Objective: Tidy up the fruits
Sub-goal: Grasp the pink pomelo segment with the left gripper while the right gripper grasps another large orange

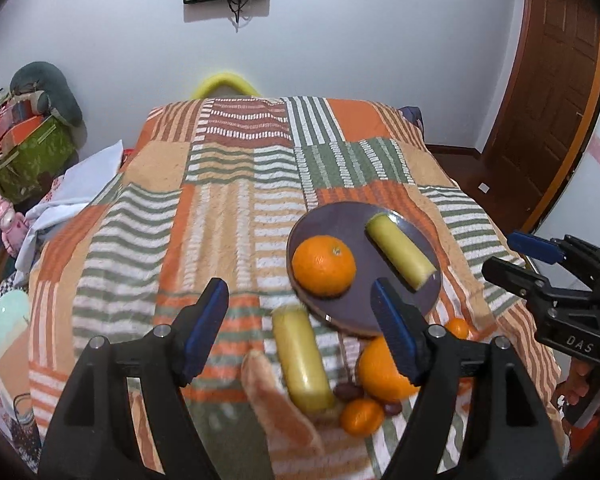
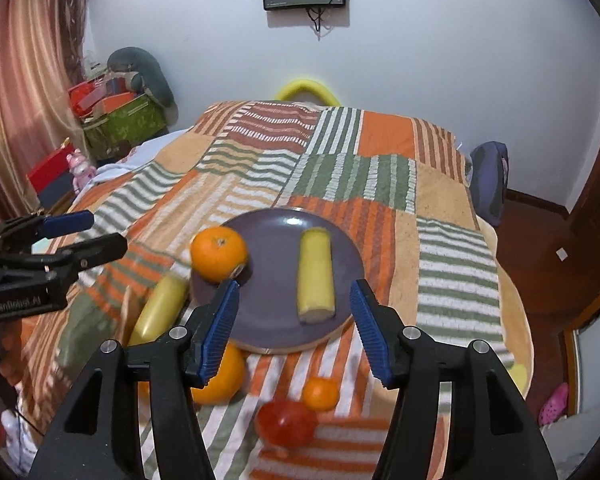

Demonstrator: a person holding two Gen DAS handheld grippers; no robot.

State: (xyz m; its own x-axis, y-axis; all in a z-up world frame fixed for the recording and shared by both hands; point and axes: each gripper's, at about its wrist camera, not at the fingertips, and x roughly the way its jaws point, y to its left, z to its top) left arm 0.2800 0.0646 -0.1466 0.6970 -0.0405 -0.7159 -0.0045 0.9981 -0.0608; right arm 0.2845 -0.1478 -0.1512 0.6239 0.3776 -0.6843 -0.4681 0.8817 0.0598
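- On the quilt, a patchwork of orange, green and white stripes with a nubby weave, sits a round, glossy purple plate
- On the plate lie 2 fruits: a round orange at its left edge, stem scar up, and a pale yellow-green cylinder with blunt cut ends
- In the right wrist view that cylinder's long axis runs near to far; in the left wrist view it slants from far-left to near-right
- Off the plate, just beside its near-left rim, a 2nd cylinder lies on the quilt, its long axis pointing roughly toward the plate
- Near it are a large orange, partly behind a blue pad, a small orange, another small one by the plate's near rim, and dark grape-like fruits
- A red, smooth tomato-like fruit lies blurred at the near edge of the right wrist view
- Left gripper: jaws spread wide, ribbed blue pads apart, holding nothing, above the 2nd cylinder
- Right gripper: jaws also wide apart and holding nothing, framing the plate's near half
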